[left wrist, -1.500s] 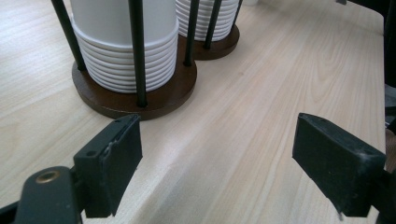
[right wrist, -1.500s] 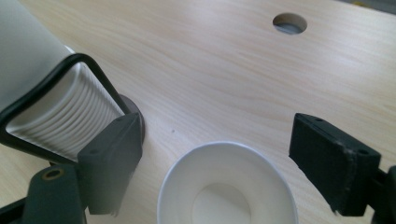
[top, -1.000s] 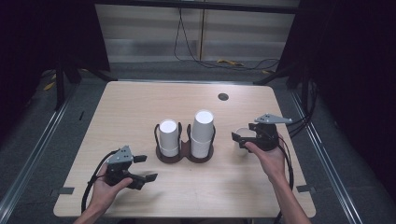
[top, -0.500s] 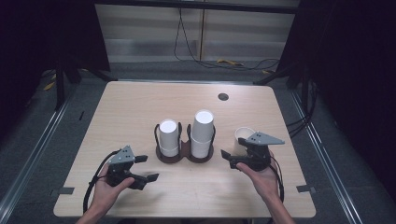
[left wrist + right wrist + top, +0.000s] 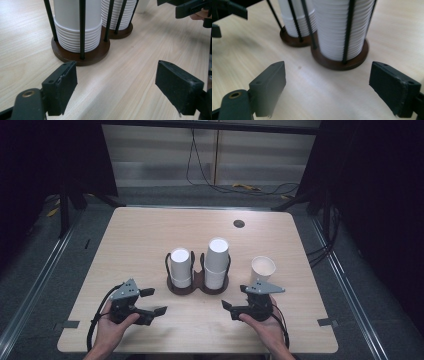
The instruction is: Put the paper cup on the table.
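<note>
Fingers point(image 5: 270, 88) of right gripper point(image 5: 239, 299) just opening wide, holding nothing; single white paper cup point(image 5: 263, 269) standing free behind. Left gripper point(image 5: 154, 302) closing slightly, gaping w/ nothing between.

Lab: dark curtains point(image 5: 45, 165), floor cables point(image 5: 240, 182)

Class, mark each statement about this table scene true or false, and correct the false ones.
1. A single paper cup stands on the table, right of the cup holder. True.
2. The right gripper is holding that cup. False: its jaws are open and empty, and have just been opening.
3. The two cup stacks are equally tall. False: the right stack is taller than the left stack.
4. The left gripper is open with nothing between its jaws. True.
</note>
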Action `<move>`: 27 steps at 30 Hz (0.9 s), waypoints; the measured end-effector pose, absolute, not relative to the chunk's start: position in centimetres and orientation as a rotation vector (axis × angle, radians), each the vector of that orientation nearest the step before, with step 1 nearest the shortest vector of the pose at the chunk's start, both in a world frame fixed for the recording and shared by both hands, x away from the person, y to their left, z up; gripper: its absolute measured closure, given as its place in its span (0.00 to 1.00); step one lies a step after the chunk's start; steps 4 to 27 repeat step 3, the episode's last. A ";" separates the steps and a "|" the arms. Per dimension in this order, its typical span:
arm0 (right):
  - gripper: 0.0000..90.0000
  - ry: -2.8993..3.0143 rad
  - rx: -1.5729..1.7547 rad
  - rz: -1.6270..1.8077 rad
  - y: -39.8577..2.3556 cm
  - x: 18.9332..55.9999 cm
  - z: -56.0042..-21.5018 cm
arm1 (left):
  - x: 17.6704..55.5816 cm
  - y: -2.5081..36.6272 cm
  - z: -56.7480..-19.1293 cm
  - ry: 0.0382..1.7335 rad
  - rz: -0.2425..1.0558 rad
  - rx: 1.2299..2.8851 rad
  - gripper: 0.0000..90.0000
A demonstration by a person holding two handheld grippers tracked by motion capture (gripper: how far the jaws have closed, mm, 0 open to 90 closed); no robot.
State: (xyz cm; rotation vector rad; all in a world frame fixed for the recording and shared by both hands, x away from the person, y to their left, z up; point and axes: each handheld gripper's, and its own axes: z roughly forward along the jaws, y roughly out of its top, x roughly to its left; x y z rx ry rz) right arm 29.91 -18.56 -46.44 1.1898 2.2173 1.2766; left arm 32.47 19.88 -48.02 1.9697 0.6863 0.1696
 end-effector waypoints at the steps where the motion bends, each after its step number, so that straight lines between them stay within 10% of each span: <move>1: 0.16 2.223 1.192 1.267 -18.5 29.9 -46.6 | 32.5 19.9 -48.2 0.683 0.165 1.977 0.20; 27: 0.15 2.232 1.199 1.276 -18.5 30.1 -46.6 | 32.5 19.9 -48.3 0.684 0.156 1.988 0.20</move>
